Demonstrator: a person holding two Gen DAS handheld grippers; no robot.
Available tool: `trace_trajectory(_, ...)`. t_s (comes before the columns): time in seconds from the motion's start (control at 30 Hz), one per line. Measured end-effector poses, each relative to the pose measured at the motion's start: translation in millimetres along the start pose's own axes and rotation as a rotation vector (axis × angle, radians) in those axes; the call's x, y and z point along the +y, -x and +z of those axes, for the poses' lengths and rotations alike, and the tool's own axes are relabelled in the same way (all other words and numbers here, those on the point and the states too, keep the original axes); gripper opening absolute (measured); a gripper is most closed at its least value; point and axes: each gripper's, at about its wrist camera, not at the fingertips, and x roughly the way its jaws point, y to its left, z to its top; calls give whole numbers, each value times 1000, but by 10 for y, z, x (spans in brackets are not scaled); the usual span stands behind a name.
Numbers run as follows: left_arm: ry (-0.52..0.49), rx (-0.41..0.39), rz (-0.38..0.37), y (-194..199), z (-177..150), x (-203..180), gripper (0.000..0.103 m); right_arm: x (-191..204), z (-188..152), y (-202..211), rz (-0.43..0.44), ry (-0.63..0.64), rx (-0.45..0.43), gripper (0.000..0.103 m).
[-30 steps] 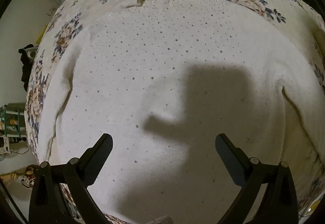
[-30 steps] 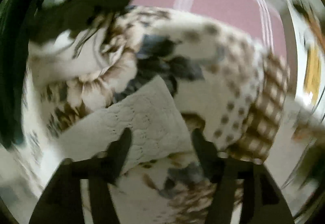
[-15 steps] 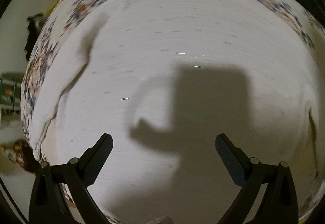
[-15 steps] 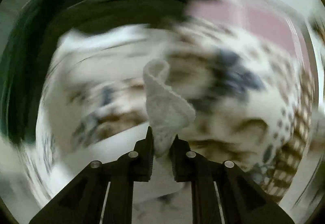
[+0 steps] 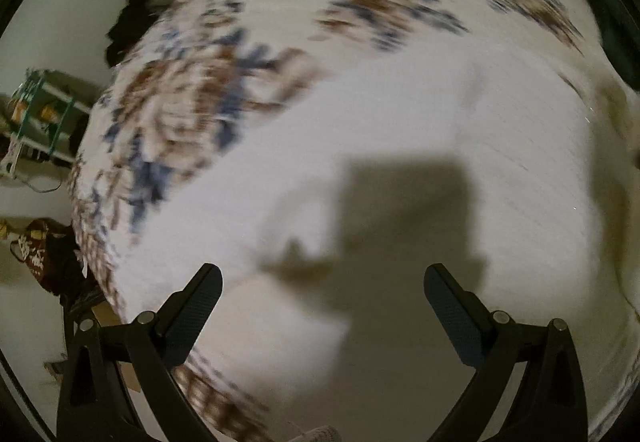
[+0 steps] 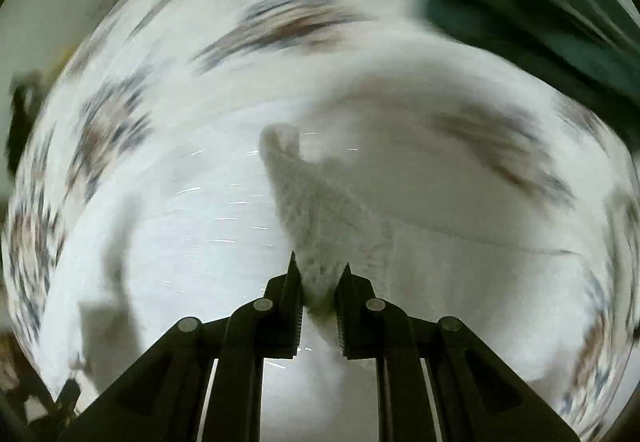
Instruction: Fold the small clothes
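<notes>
A white knit garment with small sequins [image 5: 400, 145] lies spread on a floral bedspread [image 5: 192, 97]. My left gripper [image 5: 322, 306] is open and empty just above the garment's left part. My right gripper [image 6: 319, 278] is shut on a white sleeve end [image 6: 316, 209] of the garment and holds it up over the garment's body [image 6: 200, 242]. Both views are blurred by motion.
The bed's left edge [image 5: 92, 242] drops to a floor with a shelf rack [image 5: 44, 113] and a dark bag [image 5: 44, 258]. Dark clothing [image 5: 136, 13] lies at the far left. A dark green cloth [image 6: 520, 1] lies at the upper right.
My right gripper shut on the sleeve end and has carried it over the garment's body. My left gripper has shifted left toward the garment's left edge, still open.
</notes>
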Motion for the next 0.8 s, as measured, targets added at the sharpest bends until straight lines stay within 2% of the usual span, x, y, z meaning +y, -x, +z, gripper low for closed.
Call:
trace_trajectory(0.07,29,-14,14,-86,44,342,103,825,87,-149,6,114,5,14)
trace_trajectory(0.13,51,-11,25,-203,63,602,103,1375,89,-289,7,189,18,14)
trace_trajectory(0.2,81,10,27,-336,62,829,103,1809,78,-498,-27,221,50,14)
trace_trajectory(0.27,117,28,16,-438,56,1061,103,1963,97,-625,-42,210,102,20)
trace_trajectory(0.3,140,34,7,-487,50,1197,103,1923,60,-646,-29,183,125,21)
trace_trajectory(0.33,158,37,-1,-510,40,1297,103,1839,56,-646,1,138,146,33)
trace_trajectory(0.37,183,42,-17,-540,25,1436,103,1700,43,-606,43,85,166,53)
trace_trajectory(0.43,241,68,-59,-600,-33,1723,103,1400,-35,-483,126,-28,188,70)
trace_trajectory(0.5,316,92,-105,-654,-130,2017,103,1091,-161,-319,157,-110,198,70)
trace_trajectory(0.67,543,131,-200,-875,-490,2713,103,566,-648,-101,109,-225,245,70)
trace_trajectory(0.77,626,199,-326,-1186,-610,2813,103,396,-906,-156,82,-291,288,70)
trace_trajectory(0.8,633,224,-348,-1318,-632,2794,103,339,-1005,-199,65,-313,307,70)
